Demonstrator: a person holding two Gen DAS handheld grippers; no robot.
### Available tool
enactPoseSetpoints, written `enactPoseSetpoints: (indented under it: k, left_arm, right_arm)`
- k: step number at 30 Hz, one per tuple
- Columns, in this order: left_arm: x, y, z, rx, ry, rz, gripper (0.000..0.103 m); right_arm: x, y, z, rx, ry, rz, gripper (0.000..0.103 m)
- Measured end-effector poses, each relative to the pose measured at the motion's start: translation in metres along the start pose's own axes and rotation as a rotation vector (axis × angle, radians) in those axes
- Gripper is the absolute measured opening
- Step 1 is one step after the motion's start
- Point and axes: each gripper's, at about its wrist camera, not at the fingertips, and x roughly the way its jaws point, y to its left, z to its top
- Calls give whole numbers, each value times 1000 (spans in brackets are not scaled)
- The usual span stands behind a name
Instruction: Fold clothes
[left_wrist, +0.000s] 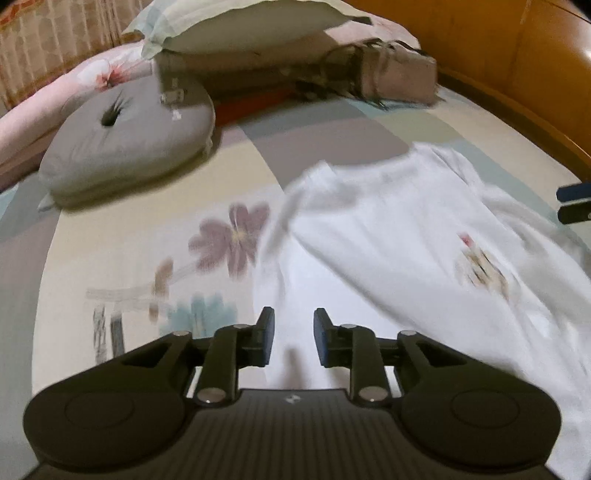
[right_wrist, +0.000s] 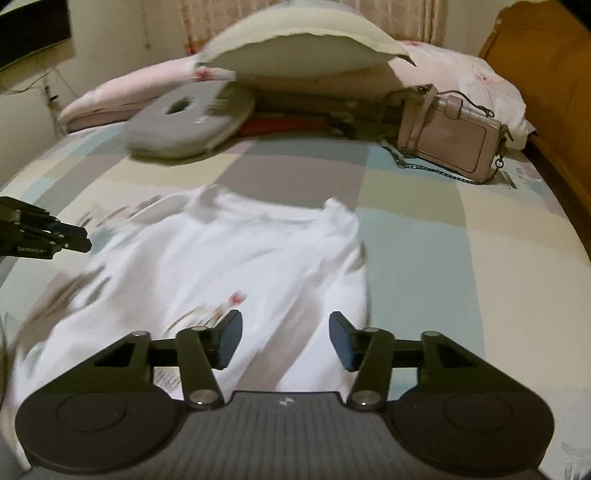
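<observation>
1. A white shirt is seen spread on the bed, rumpled, printed side up.
2. Left hand-held gripper and right hand-held gripper are held released, nothing gripped.
3. Fold stage can't be judged; any edge grasped should be pinched single-layer and kept taut.

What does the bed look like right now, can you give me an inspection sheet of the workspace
Surface: bedsheet with colour blocks and flower prints.
Job's things: white T-shirt spread out, wrinkled, not yet folded.
Clutter: grey round cushion, pillow, pink handbag with chain strap, all beyond the shirt.
Grippers: left gripper open over the shirt's edge; right gripper open over the shirt; neither holds anything.
Cables: nothing seen.
Surroundings: wooden headboard, curtain.
</observation>
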Motion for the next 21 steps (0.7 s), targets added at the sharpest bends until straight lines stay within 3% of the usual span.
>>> enactPoseSetpoints:
  k: [6,8,11,17,21]
  left_arm:
    - [-45,-39,-37,6,-22,17,46]
    - [-55,-53,-44,7,-34,26,54]
    - [-71,-75,-55,10,-53,40,66]
    - [-102,-118,-78,15,-91,67,71]
    - [-104,-139,-75,11,-109,27,74]
  right_arm:
    - [-44,36,-48,30,23,-22,82]
    - [-49,44,-60,47,38,-24,84]
    - [-43,51,-69,48,80,-94,84]
    - [-27,57,-84,35,158,-276,84]
    - [-27,39,-87,25,173,-367,84]
